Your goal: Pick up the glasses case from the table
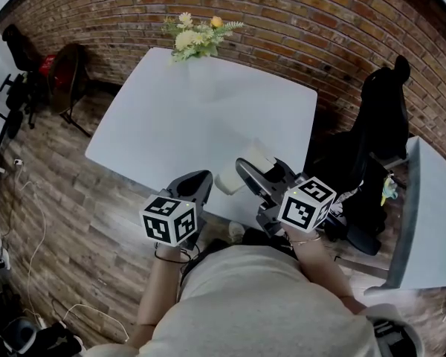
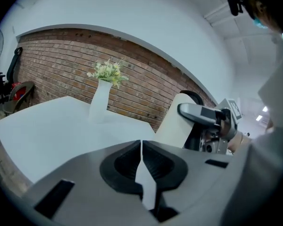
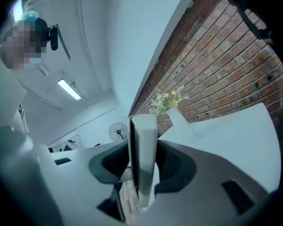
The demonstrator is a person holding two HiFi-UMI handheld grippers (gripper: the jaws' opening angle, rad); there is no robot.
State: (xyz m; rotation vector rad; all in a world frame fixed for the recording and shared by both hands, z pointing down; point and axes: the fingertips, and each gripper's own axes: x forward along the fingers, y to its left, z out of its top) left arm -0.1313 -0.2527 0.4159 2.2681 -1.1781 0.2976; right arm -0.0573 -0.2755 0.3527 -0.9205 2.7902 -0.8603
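Right tongs grip the case, seemingly clear of the counter; left tongs are closed, empty. Next: steady lift.

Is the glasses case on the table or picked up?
Picked up: the right gripper grips the glasses case between its jaws.
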